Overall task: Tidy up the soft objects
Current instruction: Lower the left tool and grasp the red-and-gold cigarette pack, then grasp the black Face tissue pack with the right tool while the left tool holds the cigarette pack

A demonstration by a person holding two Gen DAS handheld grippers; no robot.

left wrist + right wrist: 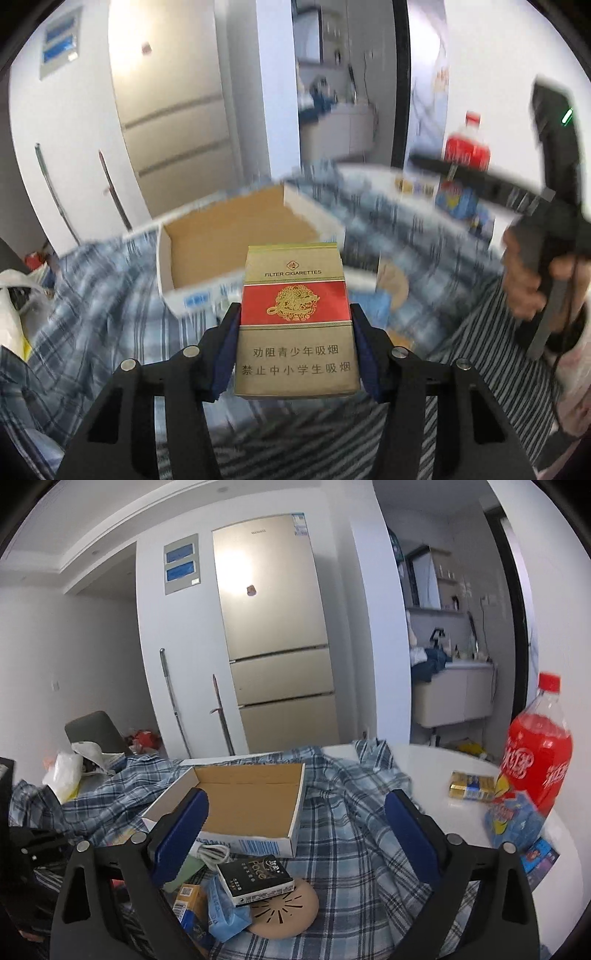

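Plaid cloth (343,834) is covering the table, and I am seeing an open cardboard box (243,805) lying on it at the far side. Nearer, my left gripper (295,314) is clenching an upright cigarette pack (295,317) above the cloth. My right gripper (295,834) is hanging released over a small black box (255,880).

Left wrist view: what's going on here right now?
The left gripper is shut on a cigarette pack, held up in front of the open cardboard box, which looks empty. The right gripper is open and holds nothing, above a black pack, blue packet and tan disc on the plaid cloth.
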